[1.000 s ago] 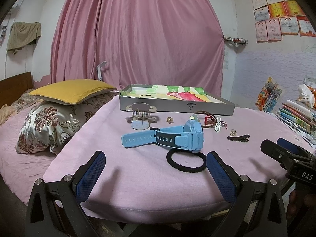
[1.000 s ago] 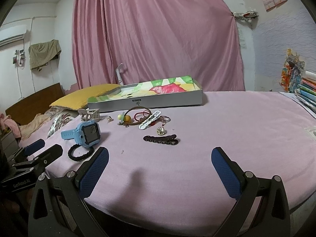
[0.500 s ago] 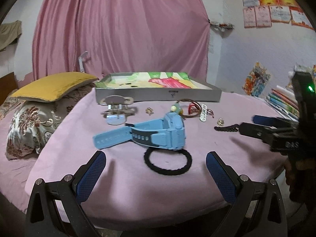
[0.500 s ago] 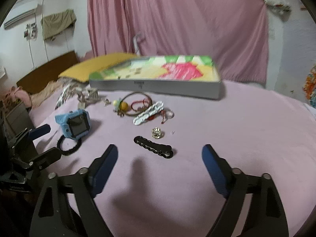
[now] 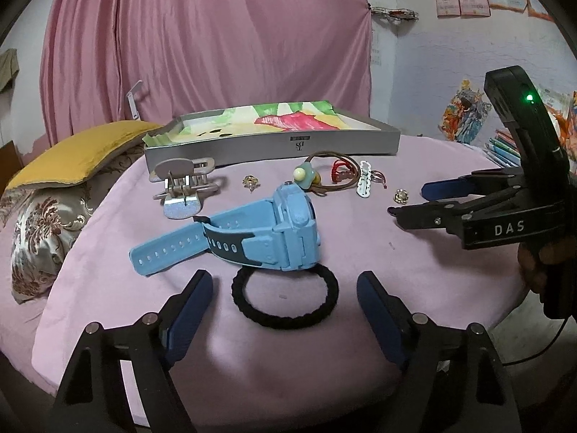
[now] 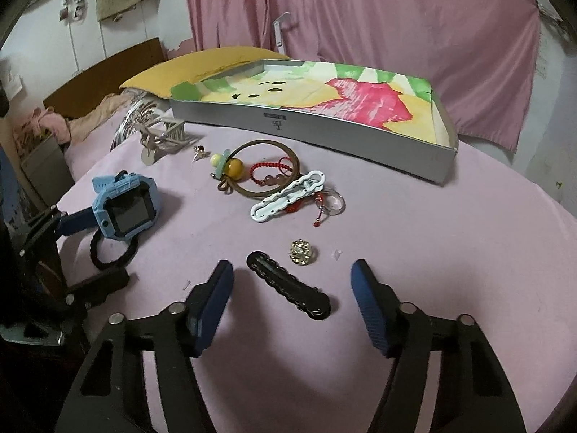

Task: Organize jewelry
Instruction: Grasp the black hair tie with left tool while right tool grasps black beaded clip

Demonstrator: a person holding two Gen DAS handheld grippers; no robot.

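Two grippers work at once, each lined up on its own piece: the left gripper (image 5: 285, 301) straddles the black hair tie (image 5: 285, 297) lying against the blue watch (image 5: 259, 232), the right gripper (image 6: 292, 288) straddles the black hair clip (image 6: 288, 290), jaws on both closing but touching nothing yet. All the jewelry lies loose on the pink-covered table (image 6: 450, 252), short of the empty grey tray (image 6: 310, 122), presumably its destination. Against a second ago, both jaws stand narrower and both views sit closer over their targets.
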